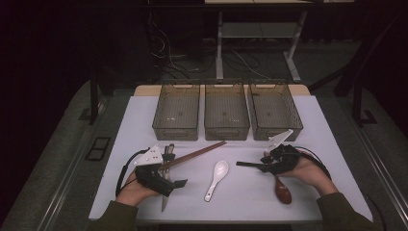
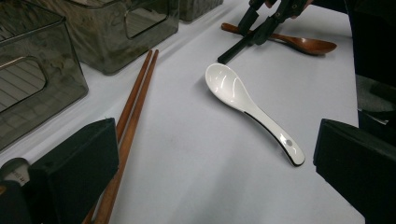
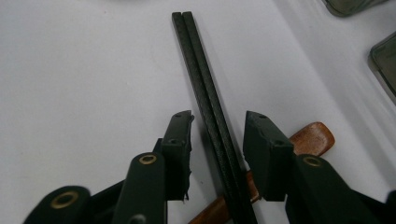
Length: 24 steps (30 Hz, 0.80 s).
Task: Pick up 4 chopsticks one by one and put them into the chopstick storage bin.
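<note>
Between right gripper (image 3: 217, 128) jaws: black chopsticks (image 3: 205, 93), long axis running straight ahead, over wooden spoon (image 3: 310, 137). Jaws straddle pair, pads not touching. Left gripper (image 2: 215, 172) jaws wide, empty.
</note>
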Each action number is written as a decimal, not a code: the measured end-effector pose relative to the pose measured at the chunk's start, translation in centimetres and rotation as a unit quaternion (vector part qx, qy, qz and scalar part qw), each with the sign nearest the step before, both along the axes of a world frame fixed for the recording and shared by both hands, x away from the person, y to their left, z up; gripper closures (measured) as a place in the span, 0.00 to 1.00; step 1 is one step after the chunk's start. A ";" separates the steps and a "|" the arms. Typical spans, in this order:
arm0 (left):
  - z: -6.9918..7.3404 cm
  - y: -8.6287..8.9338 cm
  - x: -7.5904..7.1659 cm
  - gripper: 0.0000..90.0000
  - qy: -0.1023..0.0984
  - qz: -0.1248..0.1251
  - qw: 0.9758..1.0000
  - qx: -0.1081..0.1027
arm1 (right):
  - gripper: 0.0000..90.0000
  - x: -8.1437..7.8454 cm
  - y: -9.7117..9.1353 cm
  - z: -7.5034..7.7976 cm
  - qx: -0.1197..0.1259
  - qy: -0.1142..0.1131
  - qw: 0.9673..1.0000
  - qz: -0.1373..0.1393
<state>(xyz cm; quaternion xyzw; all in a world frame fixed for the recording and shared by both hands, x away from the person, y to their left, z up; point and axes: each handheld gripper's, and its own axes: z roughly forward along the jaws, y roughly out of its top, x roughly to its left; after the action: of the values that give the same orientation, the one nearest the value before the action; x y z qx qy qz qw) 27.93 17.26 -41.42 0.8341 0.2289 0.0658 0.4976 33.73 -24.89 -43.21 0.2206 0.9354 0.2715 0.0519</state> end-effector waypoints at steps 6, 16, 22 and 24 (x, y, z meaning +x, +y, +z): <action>0.0 -0.1 0.0 0.00 0.000 0.000 1.000 0.001 | 0.75 0.0 0.0 -0.1 -0.002 0.005 1.000 0.002; -0.1 -0.1 0.0 0.00 0.001 0.001 1.000 0.000 | 0.82 0.1 0.0 -0.1 -0.010 -0.004 1.000 0.003; 0.0 -0.1 0.0 0.00 0.002 0.001 1.000 -0.002 | 0.84 0.2 -0.1 -0.2 -0.008 -0.005 1.000 0.002; 0.0 -0.1 0.0 0.00 0.002 0.001 1.000 -0.003 | 0.85 0.2 -0.1 -0.2 -0.007 -0.005 1.000 -0.001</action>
<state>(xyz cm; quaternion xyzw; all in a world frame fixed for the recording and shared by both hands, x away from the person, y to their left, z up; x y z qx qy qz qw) 27.88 17.15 -41.47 0.8325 0.2310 0.0641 0.4994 33.92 -24.95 -43.38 0.2202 0.9367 0.2660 0.0585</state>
